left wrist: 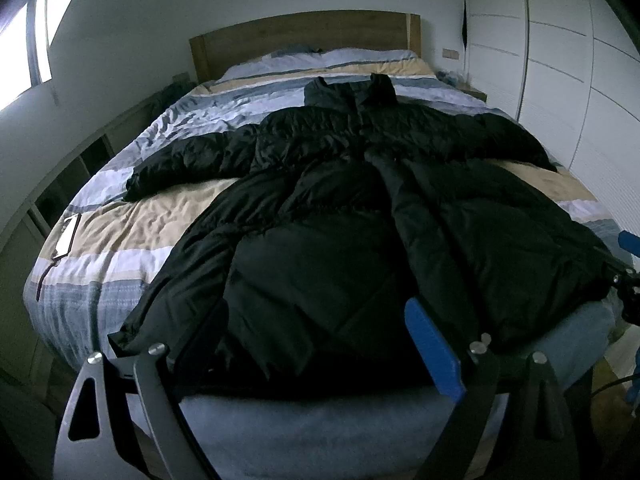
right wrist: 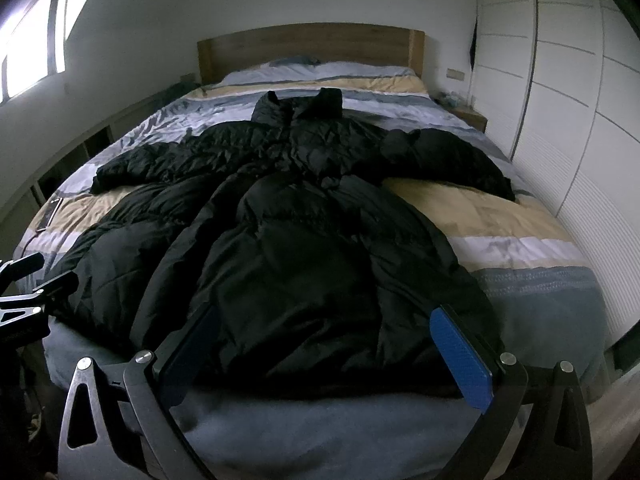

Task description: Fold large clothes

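A black puffer coat (left wrist: 360,216) lies spread on the striped bed (left wrist: 132,224). Left gripper (left wrist: 320,344) and right gripper (right wrist: 320,344) hover at its hem, jaws wide apart, holding nothing.

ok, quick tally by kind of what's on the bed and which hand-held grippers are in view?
Black padded coat: 1, spread flat on the bed
Pillows at the headboard: 1 clear, maybe more, cannot tell
Flat phone-like item at the left bed edge: 1
Hand-held grippers: 2, left and right, both open, holding nothing
Total: 5
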